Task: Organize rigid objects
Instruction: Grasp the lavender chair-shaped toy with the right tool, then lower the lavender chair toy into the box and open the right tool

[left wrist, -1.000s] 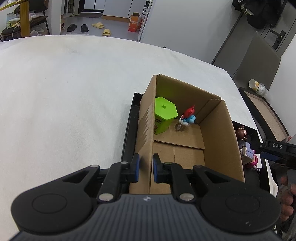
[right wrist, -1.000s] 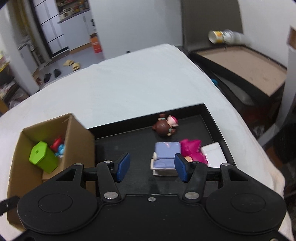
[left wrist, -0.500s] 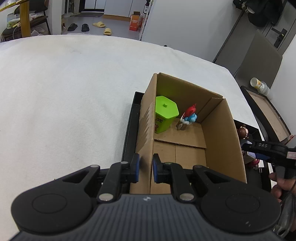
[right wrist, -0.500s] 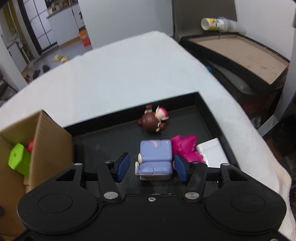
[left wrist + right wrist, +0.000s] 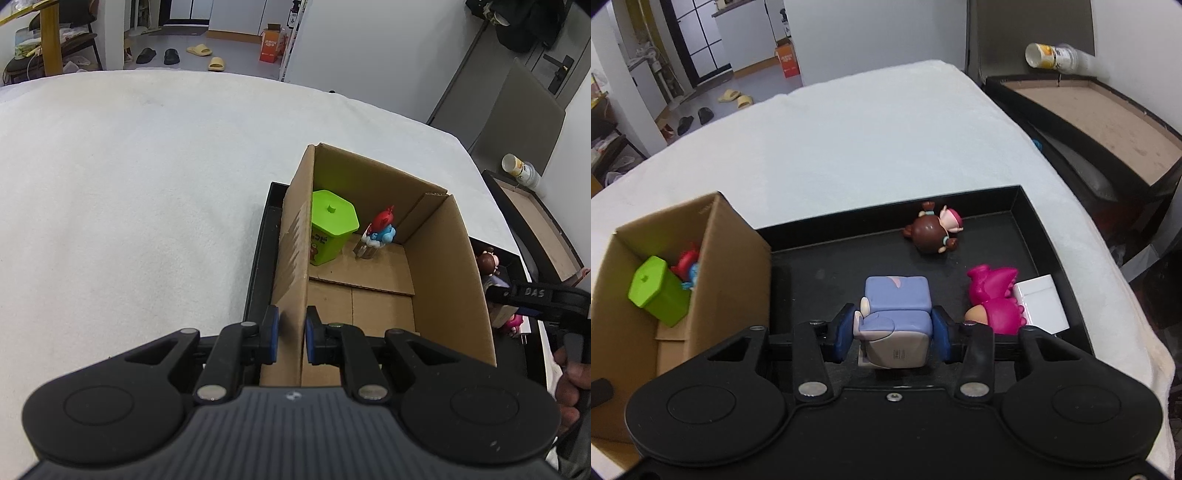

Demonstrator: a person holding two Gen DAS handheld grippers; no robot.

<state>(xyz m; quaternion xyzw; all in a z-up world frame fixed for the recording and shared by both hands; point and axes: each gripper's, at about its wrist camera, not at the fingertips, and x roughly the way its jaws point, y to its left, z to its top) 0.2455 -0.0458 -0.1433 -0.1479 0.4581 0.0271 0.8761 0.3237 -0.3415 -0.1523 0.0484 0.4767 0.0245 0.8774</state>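
With the green tub [image 5: 330, 230] and red-blue figure [image 5: 380, 230] already in the box [image 5: 448, 273], the left gripper [image 5: 289, 334] pinches the box wall while the right gripper [image 5: 892, 332] closes narrowly around the blue toy [image 5: 897, 304] on the tray [image 5: 834, 273] beside the box, leaving the brown doll [image 5: 932, 232] and pink toy [image 5: 993, 299]

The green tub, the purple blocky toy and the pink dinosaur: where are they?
green tub [image 5: 334, 216], left wrist view, lid top.
purple blocky toy [image 5: 897, 293], right wrist view, upper face.
pink dinosaur [image 5: 993, 295], right wrist view, its back.
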